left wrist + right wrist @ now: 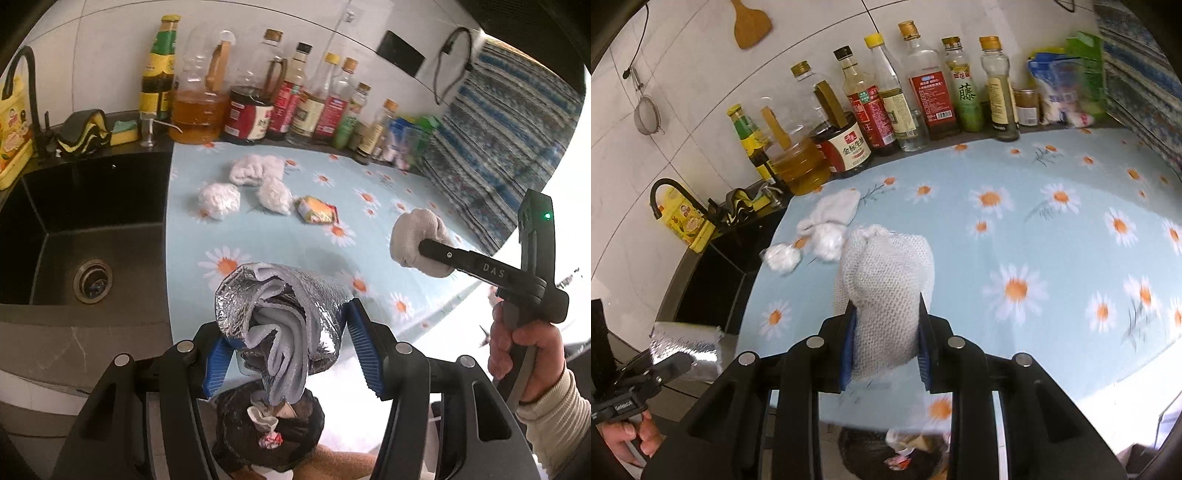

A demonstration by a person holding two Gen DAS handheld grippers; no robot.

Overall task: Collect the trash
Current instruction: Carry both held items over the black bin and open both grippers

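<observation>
My left gripper (291, 347) is shut on a crumpled silver foil bag (280, 314), held past the counter's front edge above a black trash bin (269, 432) holding scraps. My right gripper (886, 347) is shut on a white knitted cloth wad (886, 280), above the counter edge; it shows in the left wrist view (417, 240). The bin also shows in the right wrist view (886, 454). On the daisy-print counter cover (295, 243) lie a white cloth (256, 170), two balled plastic wraps (219, 201), (275, 195) and a yellow wrapper (317, 210).
A black sink (81, 236) with a faucet (26, 88) lies left of the cover. A row of bottles and jars (258, 96) lines the tiled back wall. A patterned cloth (498, 140) hangs at the right. Sponges (92, 131) sit behind the sink.
</observation>
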